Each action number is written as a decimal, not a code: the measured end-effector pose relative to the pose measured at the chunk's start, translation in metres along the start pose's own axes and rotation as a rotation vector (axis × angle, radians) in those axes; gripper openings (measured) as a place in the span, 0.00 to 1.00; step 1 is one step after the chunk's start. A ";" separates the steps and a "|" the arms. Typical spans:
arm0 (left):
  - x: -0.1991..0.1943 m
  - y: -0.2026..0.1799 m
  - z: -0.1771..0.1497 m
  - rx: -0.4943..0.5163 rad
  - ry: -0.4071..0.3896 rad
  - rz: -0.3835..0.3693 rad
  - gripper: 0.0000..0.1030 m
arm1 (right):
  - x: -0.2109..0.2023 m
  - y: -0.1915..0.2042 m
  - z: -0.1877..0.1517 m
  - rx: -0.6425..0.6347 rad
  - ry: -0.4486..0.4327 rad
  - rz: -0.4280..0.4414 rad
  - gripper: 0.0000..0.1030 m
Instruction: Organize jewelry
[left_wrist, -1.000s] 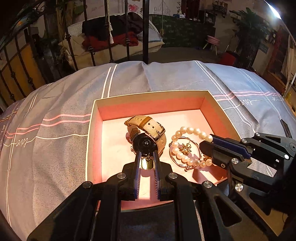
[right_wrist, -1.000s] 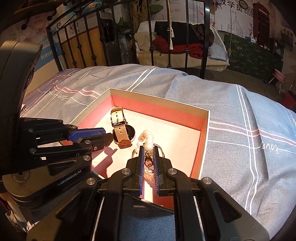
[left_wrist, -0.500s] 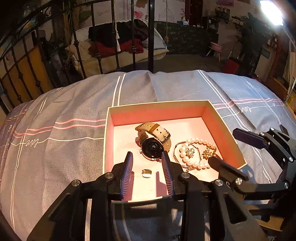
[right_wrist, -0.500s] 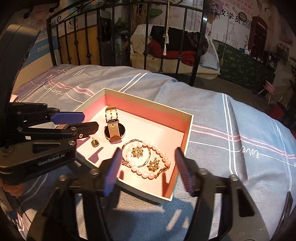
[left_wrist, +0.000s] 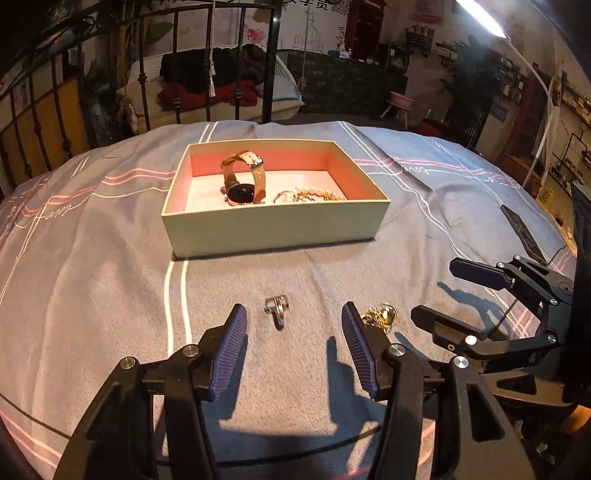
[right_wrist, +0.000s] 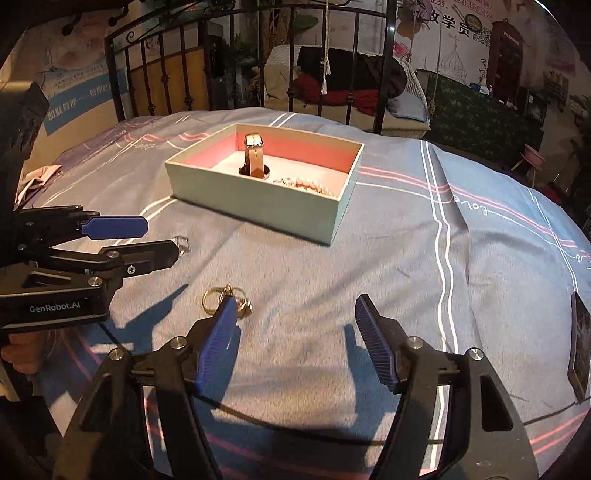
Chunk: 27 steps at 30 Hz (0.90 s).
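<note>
While the left hand-held gripper hung low over the bed, its two blue-padded fingers stood spread wide with nothing between them but bedspread. A small silver ring lay in that gap, nearer the left finger and touching neither. Just beside the outer edge of the right finger sat a gold jewelry piece. Farther back, well apart from both, stood the open box with its pink lining; inside it a watch on a tan strap rested left of centre, and a pearl bracelet lay toward the right wall. Between the box's near wall and the ring stretched a broad band of bare blanket. The right hand-held gripper entered from the right edge, its fingers parted and empty.

From the right wrist view, the right hand-held gripper was likewise open wide, holding nothing. The gold jewelry piece — looped rings, partly hidden — lay at the tip of its left finger. The left hand-held gripper reached in from the left, jaws apart, the silver ring showing just past its lower fingertip. The box sat farther off, with open blanket on every side — and a dark phone lay at the far right edge.
</note>
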<state>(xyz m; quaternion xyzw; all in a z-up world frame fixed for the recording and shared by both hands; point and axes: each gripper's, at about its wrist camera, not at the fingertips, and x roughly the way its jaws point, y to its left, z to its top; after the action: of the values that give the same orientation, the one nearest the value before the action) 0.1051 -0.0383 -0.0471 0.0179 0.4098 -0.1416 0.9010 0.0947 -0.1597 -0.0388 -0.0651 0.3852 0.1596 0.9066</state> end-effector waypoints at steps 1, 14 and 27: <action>0.001 -0.002 -0.003 0.002 0.009 0.000 0.51 | 0.002 0.002 -0.003 -0.012 0.012 -0.001 0.65; 0.016 0.022 -0.007 -0.057 0.041 0.054 0.51 | 0.034 0.019 0.018 -0.058 0.060 0.035 0.48; 0.019 0.020 -0.010 -0.042 0.035 0.059 0.54 | 0.031 0.006 0.018 0.027 0.030 0.133 0.07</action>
<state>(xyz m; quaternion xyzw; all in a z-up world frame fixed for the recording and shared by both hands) 0.1147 -0.0224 -0.0693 0.0134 0.4278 -0.1060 0.8975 0.1249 -0.1424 -0.0484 -0.0294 0.4042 0.2133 0.8889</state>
